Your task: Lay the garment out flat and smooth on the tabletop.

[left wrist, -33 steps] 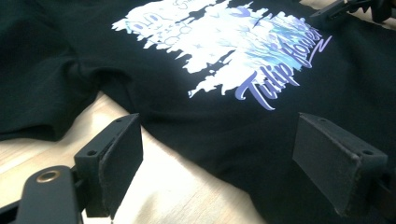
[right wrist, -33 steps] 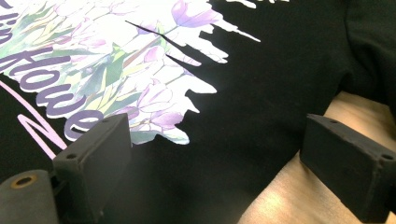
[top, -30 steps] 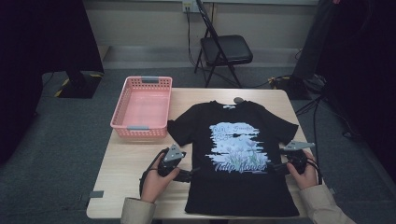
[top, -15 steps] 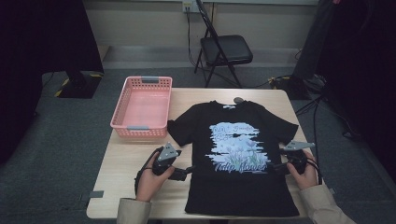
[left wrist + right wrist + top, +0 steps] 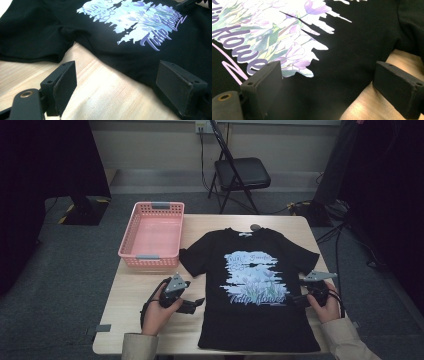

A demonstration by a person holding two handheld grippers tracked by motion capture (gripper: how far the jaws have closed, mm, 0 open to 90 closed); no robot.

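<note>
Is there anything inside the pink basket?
No, the pink basket at the table's far left corner shows just its bare pink floor, and the T-shirt lies beside it.

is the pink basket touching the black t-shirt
Apart. The high view shows bare table between the pink basket and the t-shirt's sleeve.

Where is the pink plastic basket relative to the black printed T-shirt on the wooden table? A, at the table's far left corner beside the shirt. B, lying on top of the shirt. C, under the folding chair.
A: the pink plastic basket sits at the wooden table's far left corner, beside the black printed T-shirt's left sleeve.
</note>
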